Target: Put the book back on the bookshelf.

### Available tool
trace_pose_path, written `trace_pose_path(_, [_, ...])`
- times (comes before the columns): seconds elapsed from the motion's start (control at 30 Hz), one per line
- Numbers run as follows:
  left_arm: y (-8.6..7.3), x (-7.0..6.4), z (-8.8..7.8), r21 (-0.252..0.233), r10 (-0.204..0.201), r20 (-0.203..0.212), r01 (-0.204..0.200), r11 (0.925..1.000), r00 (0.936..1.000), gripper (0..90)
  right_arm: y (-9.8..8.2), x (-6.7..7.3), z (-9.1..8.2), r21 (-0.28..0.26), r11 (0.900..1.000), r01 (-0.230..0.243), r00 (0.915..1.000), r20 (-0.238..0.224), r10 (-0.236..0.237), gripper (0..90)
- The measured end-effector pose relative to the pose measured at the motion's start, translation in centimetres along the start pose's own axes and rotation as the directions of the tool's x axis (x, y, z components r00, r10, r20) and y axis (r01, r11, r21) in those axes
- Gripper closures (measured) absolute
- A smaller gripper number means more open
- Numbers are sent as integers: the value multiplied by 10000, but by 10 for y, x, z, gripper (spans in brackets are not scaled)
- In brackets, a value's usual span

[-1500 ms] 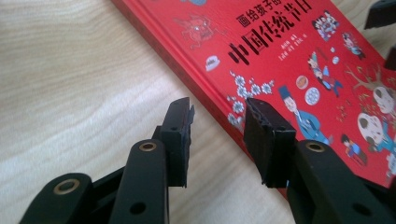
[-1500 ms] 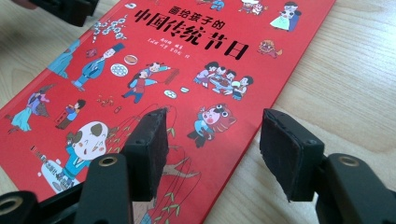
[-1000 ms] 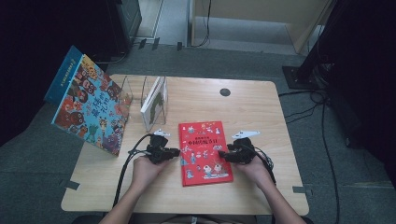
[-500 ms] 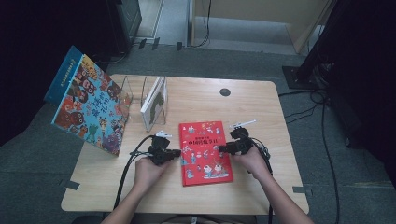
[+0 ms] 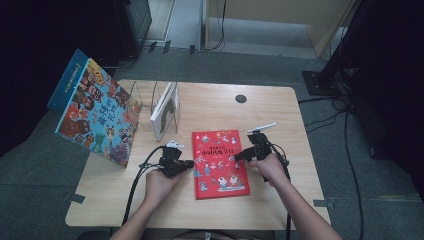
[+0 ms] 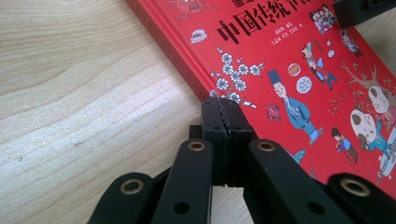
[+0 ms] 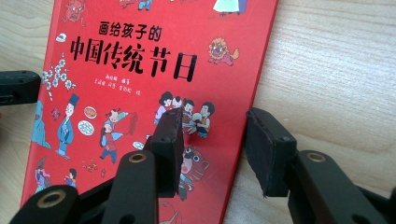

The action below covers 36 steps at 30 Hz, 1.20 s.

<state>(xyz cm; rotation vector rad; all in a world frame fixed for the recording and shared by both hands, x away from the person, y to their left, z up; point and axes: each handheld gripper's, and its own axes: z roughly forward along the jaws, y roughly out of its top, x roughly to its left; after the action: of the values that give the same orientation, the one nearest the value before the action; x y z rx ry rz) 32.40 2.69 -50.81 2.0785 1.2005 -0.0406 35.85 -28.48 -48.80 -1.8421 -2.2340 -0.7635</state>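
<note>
A person's forearms come in from the near edge of the desk [image 5: 210,107], each hand carrying a tool. The left tool [image 5: 189,163] lies low at the left edge of the red book [image 5: 219,162]; in the left gripper view its jaws are clenched flat against each other with nothing between them, their tips [image 6: 223,105] resting right at the book's [image 6: 299,70] left edge where the cover meets the wood. The right tool [image 5: 239,156] hovers over the book's right side. Its jaws have just been closing, yet in the right gripper view they stand apart and grip nothing: one pad [image 7: 170,140] sits above the red cover, the other above bare wood just beyond the book's [image 7: 130,70] right edge, so that edge runs between them. The left tool's black tip [image 7: 18,87] shows at the far side of the cover in that view.

The red book lies flat, face up, near the middle of the desk, between the two hands. Beyond it to the left stands a clear rack [image 5: 150,97] holding a white book [image 5: 164,112] upright. Left of the rack a big picture book [image 5: 95,112] leans tilted at the desk's left edge. A dark round grommet [image 5: 241,98] sits near the far edge.
</note>
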Motion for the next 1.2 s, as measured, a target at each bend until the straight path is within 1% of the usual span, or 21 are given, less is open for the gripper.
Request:
trace_pose_path(0.1, [0, 0, 0, -7, 16, -30, -16, 10000, 10000, 900, 1, 0, -1, 40, 9999, -126, 9999, -63, 126, 572])
trace_pose_path(0.37, [0, 0, 0, -7, 34, 16, -34, 10000, 10000, 900, 1, 0, -3, 141, 9998, -145, 9997, -181, 147, 558])
trace_pose_path(0.47, [0, 0, 0, -10, -5, 37, 5, 10000, 10000, 900, 1, 1, -7, 3, 10000, -67, 9997, -243, 67, 558])
trace_pose_path(0.53, [0, 1, 0, 19, -14, 78, 14, 10000, 10000, 900, 2, 3, -13, -121, 9999, -108, 9994, -339, 104, 561])
trace_pose_path(0.57, [0, 1, 0, 40, -27, 90, 27, 10000, 10000, 900, 2, 4, -16, -209, 9998, 1, 9993, -367, -9, 564])
trace_pose_path(0.63, [0, 1, 0, 38, -47, 93, 46, 10000, 9999, 900, 2, 5, -20, -315, 9995, 61, 9989, -465, -75, 572])
trace_pose_path(0.8, [0, 1, 0, 50, -107, 110, 106, 9999, 9999, 900, 3, 6, -28, -433, 9991, 45, 9965, -830, -81, 571])
trace_pose_path(0.83, [0, 1, 0, 50, -107, 110, 106, 9999, 9999, 900, 3, 6, -29, -447, 9990, -43, 9956, -940, 1, 573])
trace_pose_path(0.87, [0, 2, 0, 62, -128, 129, 128, 9999, 9998, 900, 4, 6, -31, -396, 9991, -118, 9928, -1195, 70, 609])
trace_pose_path(0.9, [0, 2, 0, 61, -127, 134, 126, 9999, 9998, 900, 4, 6, -31, -307, 9992, -244, 9844, -1747, 187, 603])
trace_pose_path(0.93, [0, 2, 0, 58, -118, 134, 117, 9999, 9998, 900, 4, 7, -33, -375, 9988, -317, 9785, -2052, 233, 610])
trace_pose_path(1.03, [0, 2, 0, 54, -107, 144, 106, 9999, 9998, 900, 6, 15, -38, -534, 9986, -40, 9762, -2169, -77, 629])
trace_pose_path(1.07, [0, 2, 0, 47, -109, 155, 108, 9999, 9998, 900, 8, 17, -39, -578, 9982, 135, 9746, -2222, -260, 642])
trace_pose_path(1.13, [0, 3, 0, 44, -106, 176, 105, 9999, 9998, 900, 10, 22, -40, -505, 9986, 173, 9675, -2512, -294, 650])
trace_pose_path(1.2, [0, 3, 0, 30, -141, 186, 141, 9999, 9997, 900, 12, 27, -39, -527, 9978, 395, 9662, -2526, -516, 654])
